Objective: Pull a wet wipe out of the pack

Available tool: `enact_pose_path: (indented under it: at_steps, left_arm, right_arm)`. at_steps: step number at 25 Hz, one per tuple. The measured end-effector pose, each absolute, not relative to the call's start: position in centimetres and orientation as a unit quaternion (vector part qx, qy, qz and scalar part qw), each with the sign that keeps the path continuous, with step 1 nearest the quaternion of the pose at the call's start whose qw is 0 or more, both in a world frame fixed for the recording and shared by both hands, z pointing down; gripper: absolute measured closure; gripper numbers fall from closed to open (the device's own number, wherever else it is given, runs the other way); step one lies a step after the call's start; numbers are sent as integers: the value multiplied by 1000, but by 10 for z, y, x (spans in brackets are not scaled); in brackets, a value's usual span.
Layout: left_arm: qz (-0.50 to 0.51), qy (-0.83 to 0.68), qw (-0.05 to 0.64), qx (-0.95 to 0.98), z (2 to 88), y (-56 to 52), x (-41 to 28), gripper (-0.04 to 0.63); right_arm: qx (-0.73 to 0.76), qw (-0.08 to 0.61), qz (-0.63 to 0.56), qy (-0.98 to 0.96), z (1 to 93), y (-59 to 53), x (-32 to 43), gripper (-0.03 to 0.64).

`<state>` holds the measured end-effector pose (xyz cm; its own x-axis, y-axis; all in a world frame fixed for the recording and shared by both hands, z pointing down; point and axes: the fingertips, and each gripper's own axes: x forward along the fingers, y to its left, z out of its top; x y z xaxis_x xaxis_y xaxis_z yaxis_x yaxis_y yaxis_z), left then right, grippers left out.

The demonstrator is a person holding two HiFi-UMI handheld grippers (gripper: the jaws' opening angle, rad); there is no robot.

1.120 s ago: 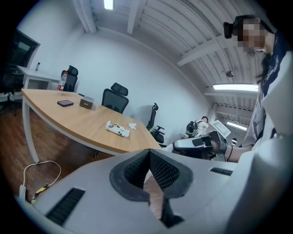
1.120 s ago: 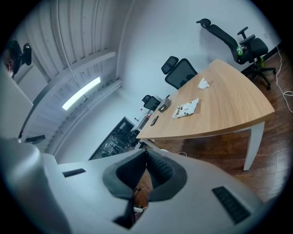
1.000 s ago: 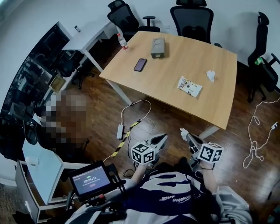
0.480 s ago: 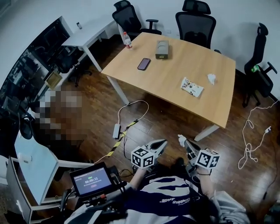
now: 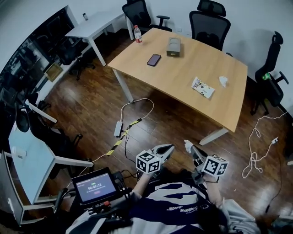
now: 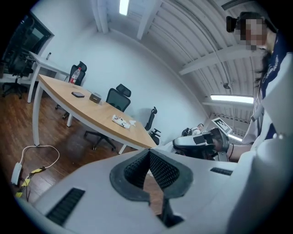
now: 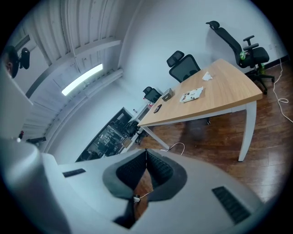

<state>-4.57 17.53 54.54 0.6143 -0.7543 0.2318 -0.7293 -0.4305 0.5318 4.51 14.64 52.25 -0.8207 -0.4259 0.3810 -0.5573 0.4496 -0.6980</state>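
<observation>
On the wooden counter, toward its 3 o'clock side, the wet wipe pack lies flat. A crumpled white wipe sits near it at 2 o'clock. Both claws hang well apart from the pack, down at 6 o'clock over the floor by the person's torso. The left claw is pressed together and empty, and the right claw is likewise closed on nothing. Since a second ago the claws have barely moved, and the pack has kept its place.

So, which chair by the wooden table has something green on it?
The chair at the table's right end: a green object sits on it; the other two carry none.
</observation>
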Motion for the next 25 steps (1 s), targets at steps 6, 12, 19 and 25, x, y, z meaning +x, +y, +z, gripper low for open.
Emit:
enact_pose_path:
  at_steps: [6, 12, 19, 25]
  left_arm:
    - [-32, -474, 287, 832, 529, 170, -66, 594]
    - [-35, -473, 284, 833, 518, 161, -45, 594]
    - [-14, -452, 294, 842, 524, 153, -18, 594]
    - [-1, -431, 293, 854, 525, 137, 8, 594]
  right_arm:
    - [258, 74, 427, -864, 512, 140, 25, 617]
    - [262, 74, 430, -861, 511, 130, 45, 617]
    - [287, 72, 426, -855, 512, 123, 74, 617]
    - [306, 63, 422, -851, 516, 115, 99, 618]
